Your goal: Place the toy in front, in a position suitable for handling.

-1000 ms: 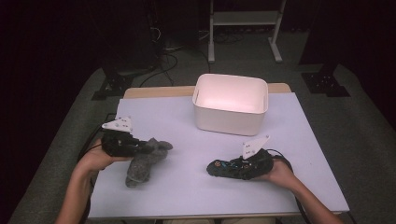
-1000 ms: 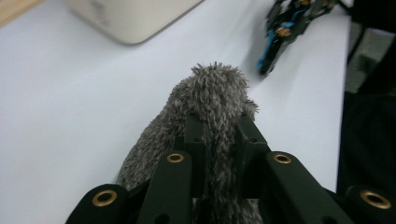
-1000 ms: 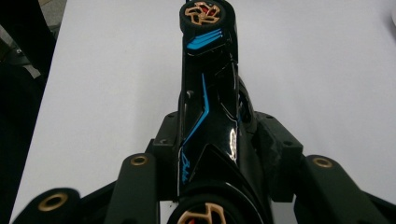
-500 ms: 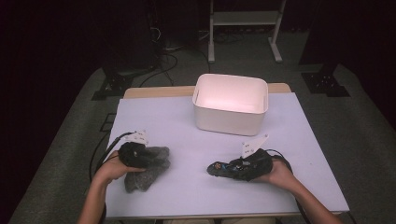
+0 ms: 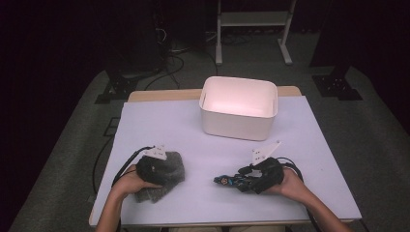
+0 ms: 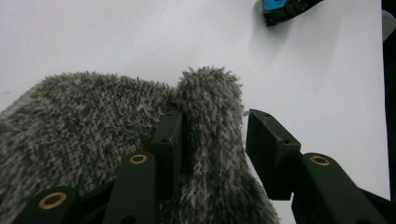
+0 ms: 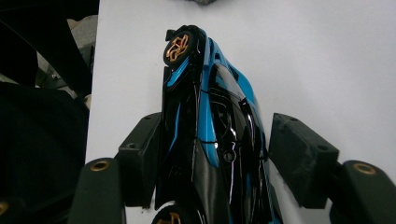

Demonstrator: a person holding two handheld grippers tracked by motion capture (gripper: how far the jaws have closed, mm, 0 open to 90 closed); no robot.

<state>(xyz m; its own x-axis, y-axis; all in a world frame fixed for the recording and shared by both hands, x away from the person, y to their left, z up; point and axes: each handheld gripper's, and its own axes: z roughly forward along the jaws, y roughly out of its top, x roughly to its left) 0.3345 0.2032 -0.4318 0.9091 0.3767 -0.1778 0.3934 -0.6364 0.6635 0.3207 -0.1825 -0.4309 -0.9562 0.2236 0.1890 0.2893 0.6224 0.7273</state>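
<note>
Progress looks early: both items lie on the near half of the white table [image 5: 159,125], and the white bin [image 5: 239,107] at the far centre looks bare inside as far as the high view shows. The left gripper [image 6: 212,135] sits low over the grey fuzzy cloth [image 6: 93,121] at the near left; its jaws have just been opening, and a fold of the cloth stands between them, brushing one pad while a gap shows at the other, so no grip is made. The right gripper [image 7: 212,154] lies at the near right with the blue and black toy car [image 7: 210,121] on its side between the jaws; these too have just been opening, one pad against the car, the other clear of it. Judgement: both items are set down or about to be gripped; placing in the bin, if intended, remains.

Clearance: the cloth lies close to the near left table edge; the car has bare table around it. Open surface runs between the two items and up to the bin.
</note>
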